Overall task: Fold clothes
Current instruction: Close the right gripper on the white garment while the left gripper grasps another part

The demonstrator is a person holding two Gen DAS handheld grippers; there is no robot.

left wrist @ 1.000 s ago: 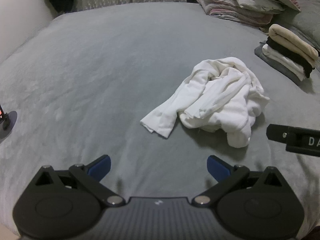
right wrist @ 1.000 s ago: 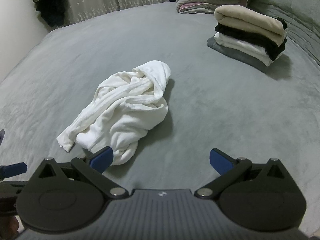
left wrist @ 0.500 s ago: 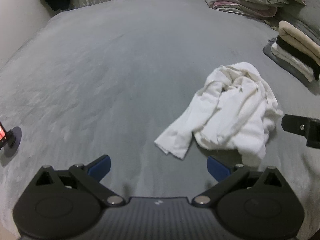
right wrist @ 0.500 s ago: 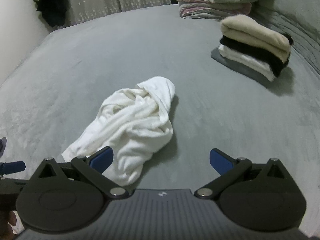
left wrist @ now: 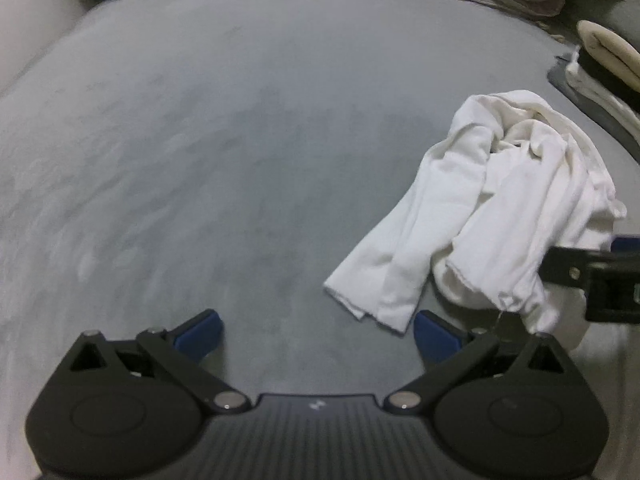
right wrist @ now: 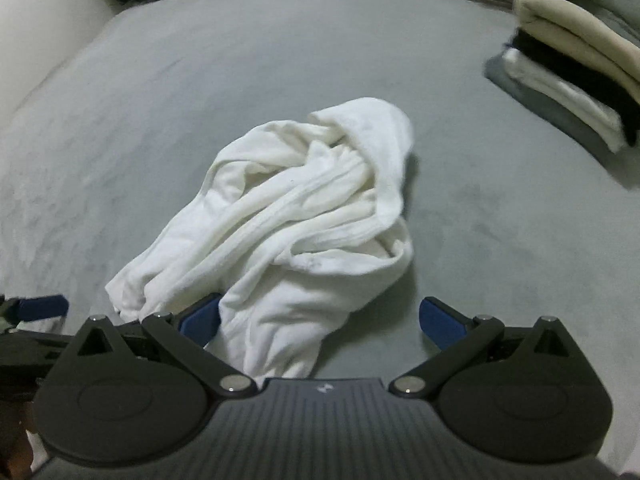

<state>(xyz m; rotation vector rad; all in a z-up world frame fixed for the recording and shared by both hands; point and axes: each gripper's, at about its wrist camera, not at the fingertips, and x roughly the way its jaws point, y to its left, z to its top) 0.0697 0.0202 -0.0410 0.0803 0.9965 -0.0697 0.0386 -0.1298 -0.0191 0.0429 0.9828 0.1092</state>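
Grey bed point(right wrist: 480, 208): crumpled white garment point(right wrist: 304, 216); both grippers point(left wrist: 316, 332) point(right wrist: 320, 320) spread wide, empty.

The white garment point(right wrist: 304, 216) is soft, matt, crumpled knit cloth. The grey bed cover point(right wrist: 240, 80) looks velvety, with brushed nap marks. Each claw point(left wrist: 316, 330) point(right wrist: 320, 322) is matt black plastic with blue pads point(right wrist: 200, 318) and shiny metal pivots.
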